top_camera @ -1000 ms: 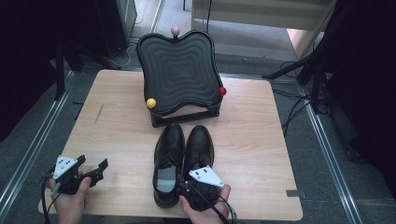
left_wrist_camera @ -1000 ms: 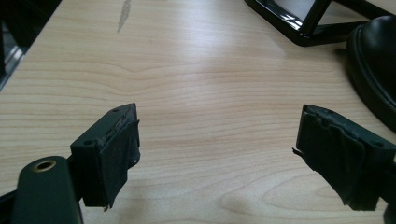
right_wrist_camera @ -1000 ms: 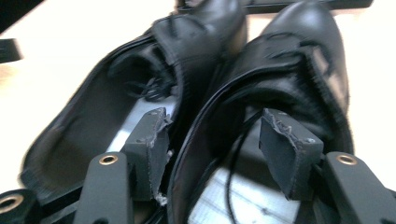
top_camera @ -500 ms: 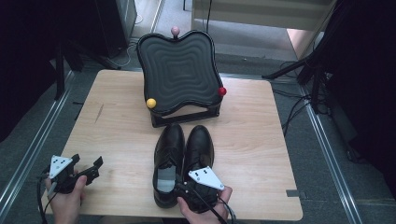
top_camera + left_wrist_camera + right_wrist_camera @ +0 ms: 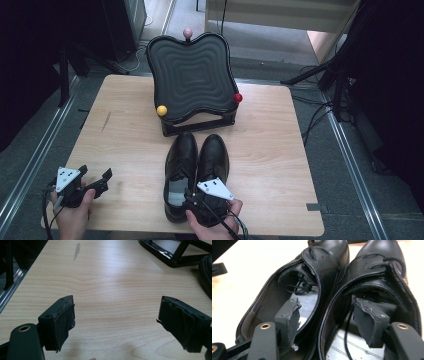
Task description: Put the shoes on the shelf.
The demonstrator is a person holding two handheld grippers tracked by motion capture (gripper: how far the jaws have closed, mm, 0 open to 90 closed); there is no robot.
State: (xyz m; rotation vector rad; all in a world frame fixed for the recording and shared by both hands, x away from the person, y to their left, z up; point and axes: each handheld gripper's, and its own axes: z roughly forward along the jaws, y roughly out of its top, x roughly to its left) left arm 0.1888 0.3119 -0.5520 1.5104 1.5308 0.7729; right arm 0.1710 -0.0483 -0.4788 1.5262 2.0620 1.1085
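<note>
A pair of black leather lace-up shoes stands side by side at the table's front middle, the left shoe (image 5: pixel 181 165) touching the right shoe (image 5: pixel 214 160). My right gripper (image 5: pixel 196 192) reaches into their heels from the front edge. In the right gripper view its jaws (image 5: pixel 325 315) straddle the two adjoining walls, one pad inside each shoe (image 5: pixel 324 267). The jaws have just been closing, and a gap still shows at the right pad (image 5: pixel 369 320). My left gripper (image 5: pixel 95 173) rests open near the front left corner, with bare wood between its jaws (image 5: pixel 115 315).
A black stand with a tilted, rippled board (image 5: pixel 192 75) sits at the table's far middle, just behind the shoes' toes. It carries a pink ball (image 5: pixel 187 33), a yellow ball (image 5: pixel 161 110) and a red ball (image 5: pixel 238 97). The wooden table (image 5: pixel 125 125) has metal rails on both sides.
</note>
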